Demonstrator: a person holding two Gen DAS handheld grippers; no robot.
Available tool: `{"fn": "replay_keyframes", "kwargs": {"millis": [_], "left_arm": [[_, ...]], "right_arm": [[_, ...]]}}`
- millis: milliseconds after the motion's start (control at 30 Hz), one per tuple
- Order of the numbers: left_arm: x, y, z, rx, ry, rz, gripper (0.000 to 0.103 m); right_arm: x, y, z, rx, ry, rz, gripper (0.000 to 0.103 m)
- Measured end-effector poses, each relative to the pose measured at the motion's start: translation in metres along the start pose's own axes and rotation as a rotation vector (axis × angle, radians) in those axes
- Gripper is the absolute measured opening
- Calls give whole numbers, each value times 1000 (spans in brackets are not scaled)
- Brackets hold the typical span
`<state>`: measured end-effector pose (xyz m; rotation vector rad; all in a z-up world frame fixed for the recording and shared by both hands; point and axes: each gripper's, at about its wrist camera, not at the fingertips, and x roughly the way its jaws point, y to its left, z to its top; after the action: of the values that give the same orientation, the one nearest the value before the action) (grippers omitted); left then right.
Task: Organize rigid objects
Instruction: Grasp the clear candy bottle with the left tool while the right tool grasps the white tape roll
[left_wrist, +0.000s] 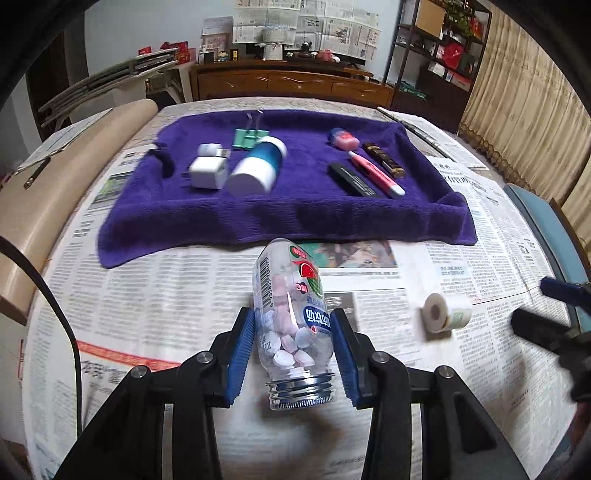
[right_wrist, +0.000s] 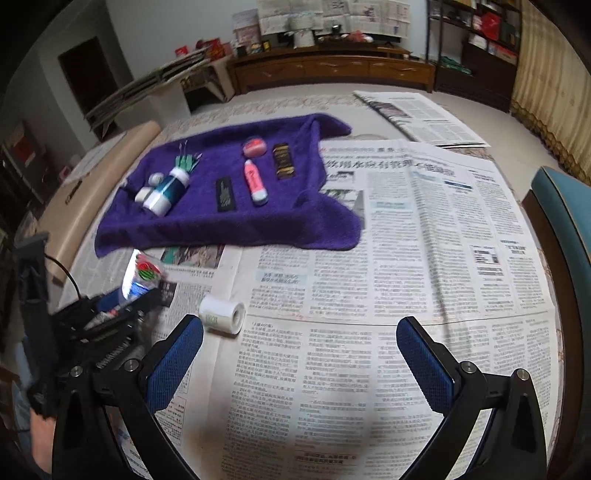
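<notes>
My left gripper (left_wrist: 295, 325) is shut on a clear plastic candy bottle (left_wrist: 291, 321) with pink and white tablets, held bottom away from me, just above the newspaper; it also shows in the right wrist view (right_wrist: 142, 277). My right gripper (right_wrist: 299, 332) is open and empty over the newspaper. A small white tape roll (right_wrist: 222, 314) lies just left of its left finger; it shows in the left wrist view (left_wrist: 445, 312) too. A purple towel (left_wrist: 288, 218) carries a white charger (left_wrist: 207, 172), a teal-and-white bottle (left_wrist: 258, 168), a green binder clip (left_wrist: 245, 138), a pink highlighter (left_wrist: 375, 173) and several other small items.
Newspapers (right_wrist: 424, 229) cover the table. A beige chair back (left_wrist: 55, 177) stands at the left edge and a teal chair (right_wrist: 565, 221) at the right edge. A wooden cabinet (left_wrist: 288, 83) and shelves stand beyond the table.
</notes>
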<state>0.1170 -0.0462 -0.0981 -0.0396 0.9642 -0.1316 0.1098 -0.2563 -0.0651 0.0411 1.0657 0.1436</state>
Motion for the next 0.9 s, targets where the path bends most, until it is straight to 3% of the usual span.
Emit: {"fn": "replay_keyframes", "kwargs": {"millis": [233,433,767,900], "left_arm": [[-12,21,-6,-20,-27,-32,40],[-15,33,-12,-46,-43,-58,40],[-9,55,-20,-92,-44,-93,40],[-9,58,-22,-109,-46,-114,40]], "right_arm": [[39,31,-16,-168,71,-80,100],[51,30,-21,-21,82,16,88],[59,55,-26,-16,-1,-112,86],[62,63,-26,-2,-48,-123,82]]}}
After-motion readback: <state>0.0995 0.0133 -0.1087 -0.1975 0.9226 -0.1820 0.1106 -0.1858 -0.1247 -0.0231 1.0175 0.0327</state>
